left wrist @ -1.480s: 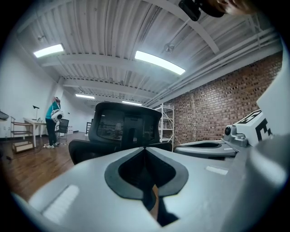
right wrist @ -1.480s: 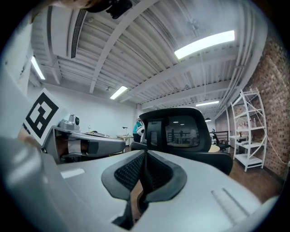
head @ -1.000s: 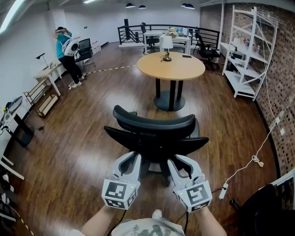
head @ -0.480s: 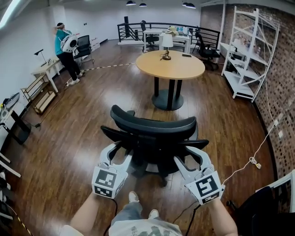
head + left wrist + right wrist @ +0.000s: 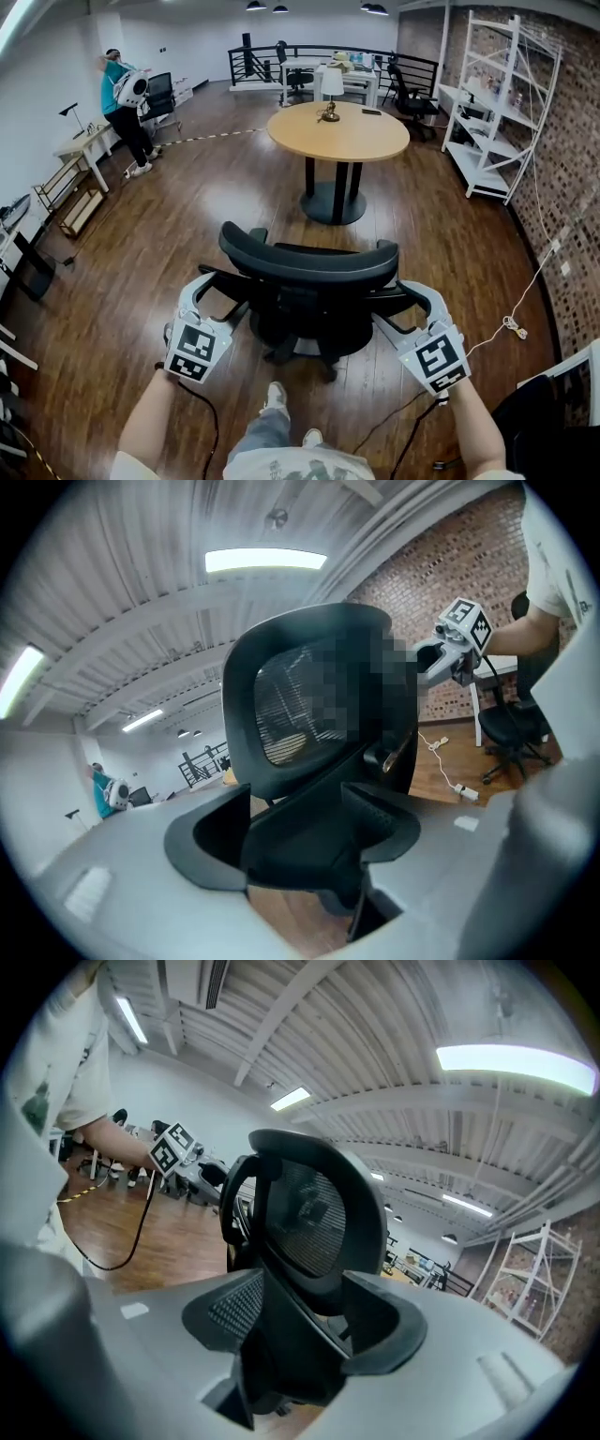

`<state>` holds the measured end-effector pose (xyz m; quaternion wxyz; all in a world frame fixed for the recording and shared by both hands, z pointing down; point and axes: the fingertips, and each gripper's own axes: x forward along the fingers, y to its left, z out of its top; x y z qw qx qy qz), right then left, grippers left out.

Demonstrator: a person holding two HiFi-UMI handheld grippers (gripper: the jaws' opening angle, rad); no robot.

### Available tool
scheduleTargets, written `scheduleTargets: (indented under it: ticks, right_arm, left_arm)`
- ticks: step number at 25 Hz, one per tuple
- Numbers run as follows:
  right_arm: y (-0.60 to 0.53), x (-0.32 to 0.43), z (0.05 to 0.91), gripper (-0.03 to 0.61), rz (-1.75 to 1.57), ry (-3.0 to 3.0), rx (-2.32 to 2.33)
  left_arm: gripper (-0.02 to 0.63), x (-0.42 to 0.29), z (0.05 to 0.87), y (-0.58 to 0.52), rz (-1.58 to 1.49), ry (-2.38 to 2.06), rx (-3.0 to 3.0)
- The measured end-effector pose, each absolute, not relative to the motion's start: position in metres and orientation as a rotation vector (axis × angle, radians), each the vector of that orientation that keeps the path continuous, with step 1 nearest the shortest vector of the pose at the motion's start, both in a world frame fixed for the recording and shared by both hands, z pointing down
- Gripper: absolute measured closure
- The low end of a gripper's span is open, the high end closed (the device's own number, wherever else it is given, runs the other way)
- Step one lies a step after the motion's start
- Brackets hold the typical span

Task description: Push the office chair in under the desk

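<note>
Jaws have just opened on both: your left gripper (image 5: pixel 214 298) and right gripper (image 5: pixel 405 307) have swung out to either side of the office chair (image 5: pixel 309 267), each straddling a chair part, unclamped. It stands well short of the desk (image 5: pixel 337 136), so you probably need a fresh grip before pushing.

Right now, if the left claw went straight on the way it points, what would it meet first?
Probably the office chair's armrest: it stands between the jaws of the left claw, which have just been opening.

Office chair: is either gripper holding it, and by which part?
Nothing is gripped. The left gripper and right gripper have just been opening their jaws, each open around an arm of the office chair.
</note>
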<state>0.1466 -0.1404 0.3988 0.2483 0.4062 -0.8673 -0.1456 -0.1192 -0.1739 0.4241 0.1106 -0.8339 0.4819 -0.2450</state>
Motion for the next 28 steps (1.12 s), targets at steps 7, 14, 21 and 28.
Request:
scheduleTargets:
  ticks: [7, 14, 21, 28]
  right_arm:
    - [-0.158, 0.168, 0.423, 0.258, -0.373, -2.214, 1.034]
    - [-0.182, 0.18, 0.457, 0.232, -0.379, -2.061, 0.93]
    - [-0.193, 0.168, 0.47, 0.232, -0.404, -2.015, 0.86]
    - [-0.194, 0.163, 0.474, 0.287, -0.48, -1.997, 0.81]
  left_arm:
    - [0.259, -0.131, 0.447, -0.203, -0.948, 1.272, -2.389]
    - [0.218, -0.134, 0.471, -0.221, -1.151, 1.111, -2.295]
    - [0.229, -0.14, 0.478, -0.239, -1.211, 1.106, -2.232]
    - [0.273, -0.142, 0.48, -0.243, -1.275, 1.058, -2.162]
